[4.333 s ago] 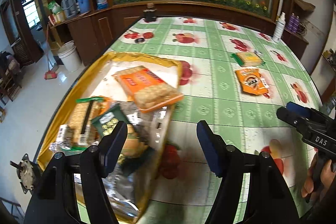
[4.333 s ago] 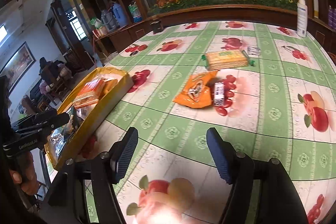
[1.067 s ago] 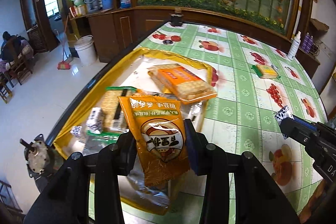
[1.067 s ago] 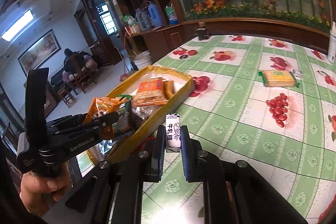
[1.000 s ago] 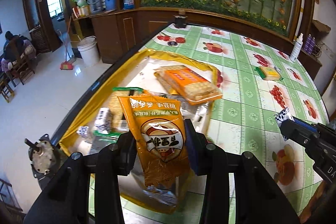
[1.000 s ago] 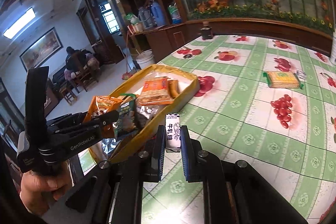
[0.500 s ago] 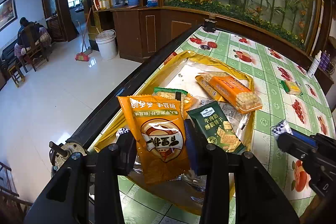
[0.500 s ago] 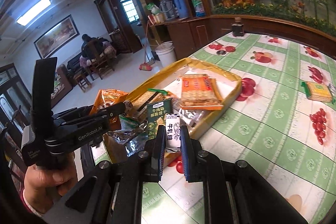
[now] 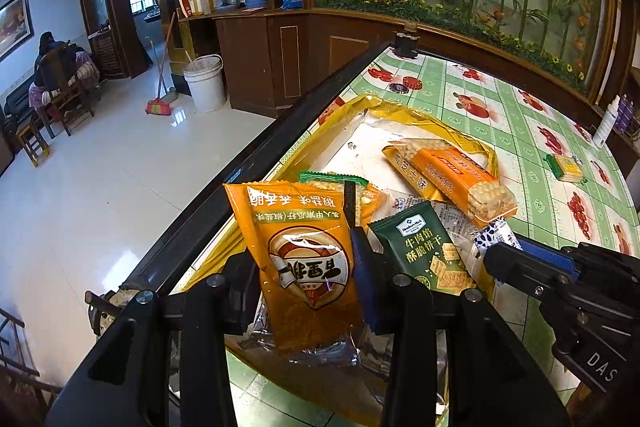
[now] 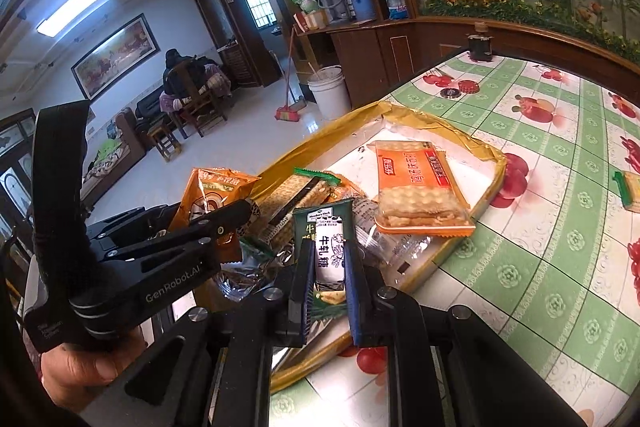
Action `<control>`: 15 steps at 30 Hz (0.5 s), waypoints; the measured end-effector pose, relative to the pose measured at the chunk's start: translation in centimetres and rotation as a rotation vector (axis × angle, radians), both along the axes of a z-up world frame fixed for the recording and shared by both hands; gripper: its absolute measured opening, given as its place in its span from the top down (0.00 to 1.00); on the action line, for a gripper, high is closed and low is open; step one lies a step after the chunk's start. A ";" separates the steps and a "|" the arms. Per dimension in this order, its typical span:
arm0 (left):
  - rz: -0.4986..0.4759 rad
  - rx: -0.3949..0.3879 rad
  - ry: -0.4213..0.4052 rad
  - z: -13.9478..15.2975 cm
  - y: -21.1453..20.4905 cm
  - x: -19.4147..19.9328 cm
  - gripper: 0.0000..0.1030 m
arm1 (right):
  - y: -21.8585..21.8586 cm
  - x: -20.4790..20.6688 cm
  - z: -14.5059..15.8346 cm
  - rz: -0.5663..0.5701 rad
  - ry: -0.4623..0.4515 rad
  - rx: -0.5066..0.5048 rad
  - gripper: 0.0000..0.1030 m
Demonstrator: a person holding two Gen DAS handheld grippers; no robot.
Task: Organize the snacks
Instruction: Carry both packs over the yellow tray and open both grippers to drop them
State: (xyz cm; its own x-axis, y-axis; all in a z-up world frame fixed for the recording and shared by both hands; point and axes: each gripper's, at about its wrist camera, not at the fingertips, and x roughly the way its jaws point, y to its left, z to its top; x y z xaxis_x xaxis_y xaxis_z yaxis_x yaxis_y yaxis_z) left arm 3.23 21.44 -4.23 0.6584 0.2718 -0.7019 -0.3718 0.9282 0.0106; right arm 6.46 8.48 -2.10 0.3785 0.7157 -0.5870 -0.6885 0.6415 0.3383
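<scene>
Both grippers hover over the near end of the gold tray point(image 9: 404, 109). The left gripper point(image 9: 306, 267) clamps an orange pouch point(image 9: 304, 247), held upright; the right gripper point(image 10: 326, 263) pinches a small candy point(image 10: 329, 255), long axis upright. Packets crowd this end; open room lies at the far end, beyond the cracker pack point(image 10: 416, 187). A lone pack point(image 9: 566, 167) waits on the tabletop point(image 10: 560, 227).
</scene>
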 end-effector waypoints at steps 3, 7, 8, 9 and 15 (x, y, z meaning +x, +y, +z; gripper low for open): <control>0.004 0.001 0.004 -0.1 0.3 0.2 0.63 | 0.5 0.4 -0.2 0.006 0.004 -0.002 0.87; 0.007 0.001 0.007 -0.2 0.6 0.5 0.63 | 1.1 1.0 -0.5 0.012 0.010 -0.006 0.87; 0.007 0.003 0.009 -0.2 0.6 0.6 0.63 | 1.2 1.1 -0.5 0.012 0.012 -0.006 0.87; 0.007 0.003 0.010 -0.2 0.6 0.6 0.63 | 1.3 1.3 -0.6 0.013 0.013 -0.007 0.87; 0.011 0.007 0.012 -0.2 0.8 0.9 0.63 | 1.7 2.0 -0.6 0.016 0.015 -0.009 0.87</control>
State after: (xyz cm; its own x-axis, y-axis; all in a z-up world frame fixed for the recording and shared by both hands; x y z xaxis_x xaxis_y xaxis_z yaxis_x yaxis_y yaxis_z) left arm 4.16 22.27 -4.47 0.6470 0.2841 -0.7076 -0.3822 0.9238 0.0214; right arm 8.44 10.22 -2.73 0.3580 0.7160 -0.5993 -0.6934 0.6337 0.3429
